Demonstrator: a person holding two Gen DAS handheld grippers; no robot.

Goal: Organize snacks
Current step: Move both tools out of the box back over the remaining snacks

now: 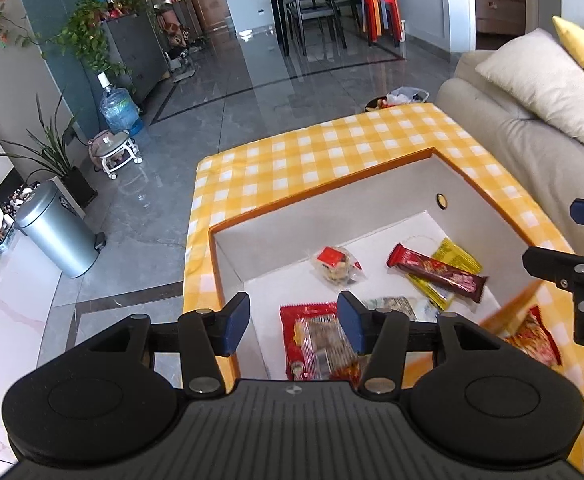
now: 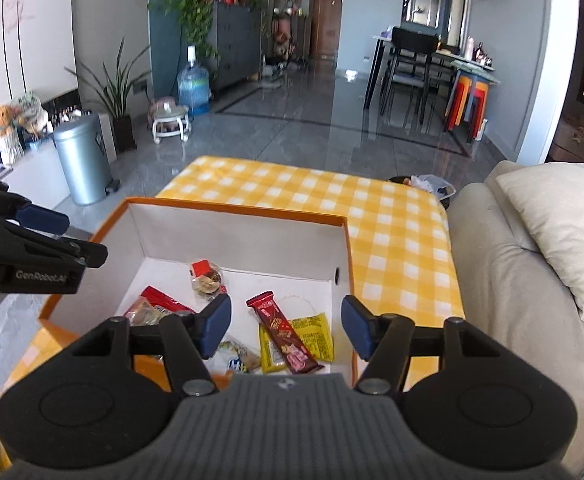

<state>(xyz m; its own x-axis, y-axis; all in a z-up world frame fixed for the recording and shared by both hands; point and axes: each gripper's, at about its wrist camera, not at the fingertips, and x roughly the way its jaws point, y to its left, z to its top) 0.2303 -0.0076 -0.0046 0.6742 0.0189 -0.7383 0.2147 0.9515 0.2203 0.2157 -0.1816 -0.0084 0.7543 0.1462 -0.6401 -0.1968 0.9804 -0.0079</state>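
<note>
Five or six snack packets lie in the orange-rimmed white box [image 1: 443,152] on the checked tabletop [image 1: 311,152]: from the left, a red bag [image 1: 315,340], a clear cookie pack [image 1: 335,266], then the brown wafer bar [image 1: 437,274] across a yellow sachet [image 1: 457,258]. One red packet [image 1: 535,338] sits outside, beside the box's right wall. Both left tongs [image 1: 293,322] and right tongs [image 2: 284,328] hover open and empty. Reaching for the stray could nudge the box, and slick wrappers may slip.
</note>
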